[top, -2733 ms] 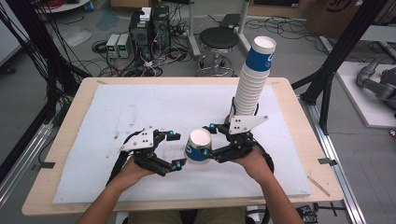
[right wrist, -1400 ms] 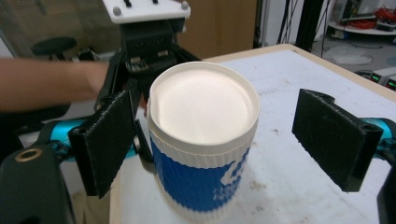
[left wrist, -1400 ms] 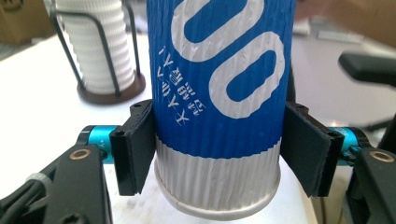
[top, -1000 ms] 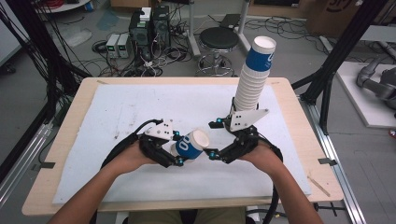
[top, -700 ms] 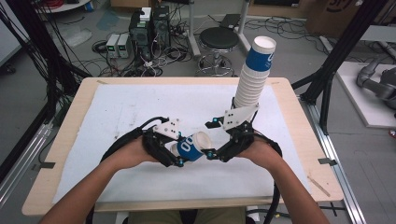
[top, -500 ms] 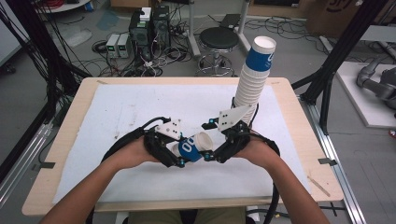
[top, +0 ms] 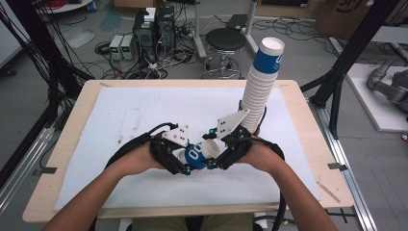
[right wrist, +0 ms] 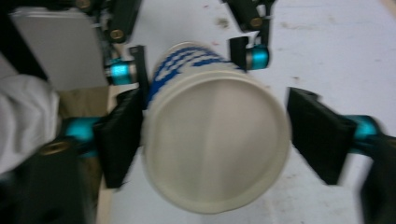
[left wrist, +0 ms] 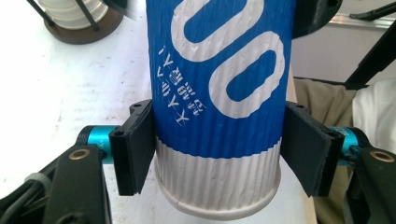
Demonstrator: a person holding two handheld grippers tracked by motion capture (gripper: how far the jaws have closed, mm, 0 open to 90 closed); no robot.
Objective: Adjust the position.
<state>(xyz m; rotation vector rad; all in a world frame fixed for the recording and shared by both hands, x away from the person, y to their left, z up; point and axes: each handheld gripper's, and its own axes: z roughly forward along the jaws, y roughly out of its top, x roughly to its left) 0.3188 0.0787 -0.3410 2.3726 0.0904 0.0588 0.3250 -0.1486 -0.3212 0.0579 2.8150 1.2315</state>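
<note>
Both grippers meet over my table [top: 144, 96], beside the cup stack [top: 262, 86]. With my left gripper [top: 179, 163] I clamp the blue cup [top: 197, 154] near its base, lying level. Around its rim, my right gripper [top: 214, 154] has just been closing; one pad touches, the other seems slightly off, though blur hides it.

A tall stack of paper cups [top: 260, 91] leans in the upper right of the worktop [top: 62, 159], on a white sheet [top: 144, 110] that covers most of it. Beyond the far edge, a round black stool [top: 226, 39] stands at top centre, with computer boxes [top: 154, 24] and tangled cables [top: 144, 67] to its left.
</note>
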